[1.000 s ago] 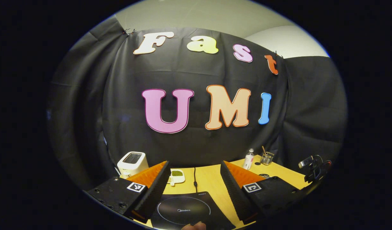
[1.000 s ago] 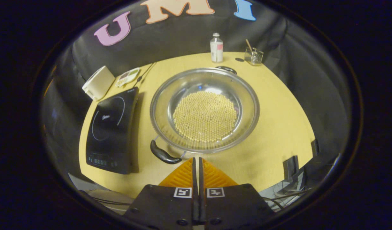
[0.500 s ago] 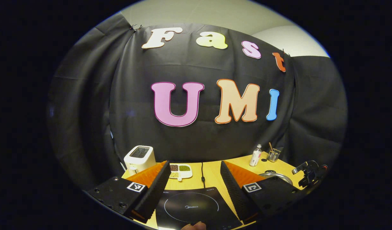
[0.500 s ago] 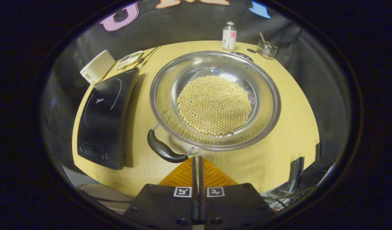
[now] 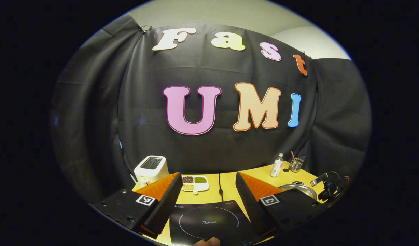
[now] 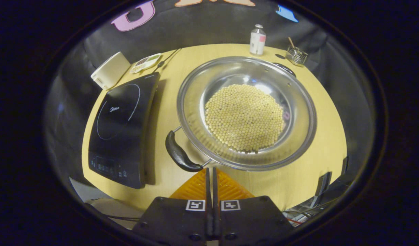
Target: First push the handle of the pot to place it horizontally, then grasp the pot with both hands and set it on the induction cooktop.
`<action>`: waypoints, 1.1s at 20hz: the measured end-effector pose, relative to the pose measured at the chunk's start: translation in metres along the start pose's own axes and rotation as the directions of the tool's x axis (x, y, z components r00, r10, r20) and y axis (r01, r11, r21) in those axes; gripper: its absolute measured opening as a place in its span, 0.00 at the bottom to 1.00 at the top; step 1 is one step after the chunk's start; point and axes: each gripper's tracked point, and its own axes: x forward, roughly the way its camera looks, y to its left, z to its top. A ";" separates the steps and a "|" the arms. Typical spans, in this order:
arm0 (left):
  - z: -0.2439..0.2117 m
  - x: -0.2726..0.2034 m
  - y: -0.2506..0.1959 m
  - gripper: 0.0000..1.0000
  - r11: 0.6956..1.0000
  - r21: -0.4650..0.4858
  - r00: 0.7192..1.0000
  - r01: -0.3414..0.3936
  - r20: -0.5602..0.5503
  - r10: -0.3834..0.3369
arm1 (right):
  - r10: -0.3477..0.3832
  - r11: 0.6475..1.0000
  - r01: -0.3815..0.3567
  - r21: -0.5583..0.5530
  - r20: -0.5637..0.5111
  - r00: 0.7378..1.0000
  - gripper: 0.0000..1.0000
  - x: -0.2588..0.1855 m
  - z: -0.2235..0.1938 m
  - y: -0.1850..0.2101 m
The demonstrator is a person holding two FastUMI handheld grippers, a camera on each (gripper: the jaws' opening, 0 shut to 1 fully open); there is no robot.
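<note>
R gripper (image 6: 209, 171): fingers clenched together, nothing between them, tips just beside the near handle (image 6: 179, 155) of the pot (image 6: 247, 112). Handle sits at pot's 7 o'clock. Pot, w/ pale beans (image 6: 245, 118) inside, rests on yellow surface (image 6: 311, 171), at 3 o'clock of the induction cooktop (image 6: 122, 126), near but apart. L gripper (image 5: 206, 186): fingers released, wide apart, holding nothing, above the cooktop's near edge. Toaster (image 5: 151, 168) at cooktop's 11 o'clock; bottle (image 6: 257, 35) at pot's 12.
</note>
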 end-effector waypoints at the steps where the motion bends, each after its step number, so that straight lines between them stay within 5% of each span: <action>1: -0.001 0.001 0.000 0.95 1.000 0.002 1.000 0.000 0.000 0.000 | 0.009 1.000 -0.009 0.002 0.001 1.000 0.02 0.001 0.002 0.005; 22: 0.004 -0.005 0.007 0.95 0.998 0.053 0.999 -0.039 -0.012 0.040 | 0.141 0.989 -0.143 0.049 0.048 0.989 0.03 0.028 0.062 0.064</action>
